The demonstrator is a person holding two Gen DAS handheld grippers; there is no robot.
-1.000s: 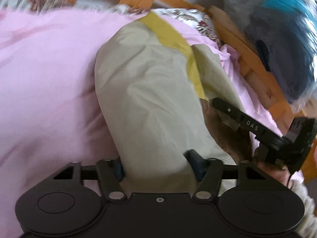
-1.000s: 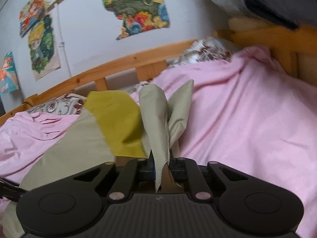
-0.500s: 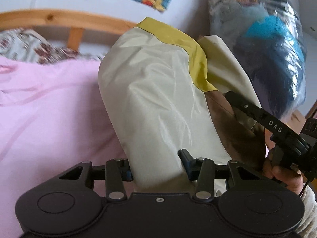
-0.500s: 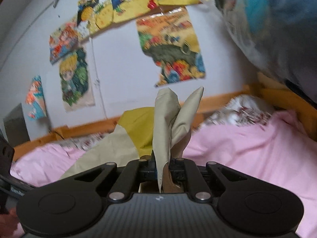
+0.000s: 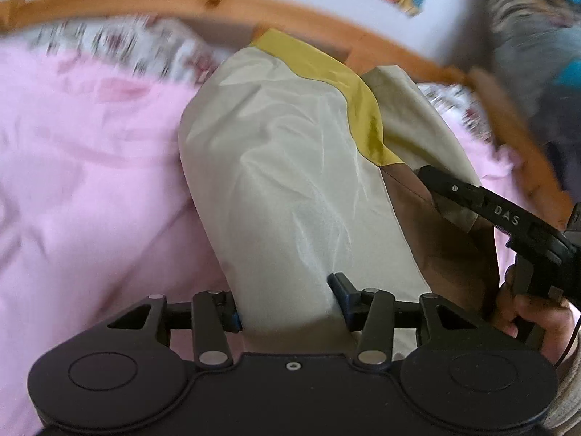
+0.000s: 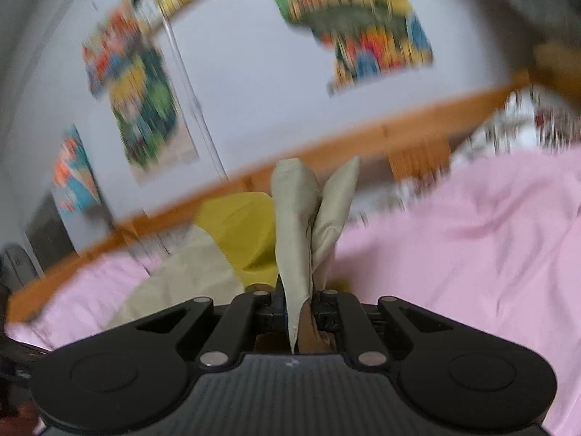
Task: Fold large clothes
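A pale beige garment [image 5: 290, 167] with a yellow band and brown lining hangs lifted over the pink bedsheet [image 5: 90, 181]. My left gripper [image 5: 287, 298] has a wide bundle of it between its jaws. The pads touch the cloth on both sides, and the jaws are opening slightly. To the right, a person's hand [image 5: 533, 312] holds the other gripper, whose fingers [image 5: 468, 194] clamp the garment's edge. In the right wrist view, my right gripper [image 6: 301, 298] is shut on a narrow fold of the garment [image 6: 294, 218], which sticks up in two points.
A wooden bed rail [image 5: 218, 0] runs along the far side, with floral bedding [image 5: 145, 47] below it. A plastic bag of clothes [image 5: 533, 43] sits at the bed's right end. Colourful posters [image 6: 348, 18] hang on the wall. The pink sheet [image 6: 454, 254] spreads to the right.
Both grippers rose and swung sideways with the garment, lifting it off the sheet. The right view went from the bed to the wall and posters. Both grips held.
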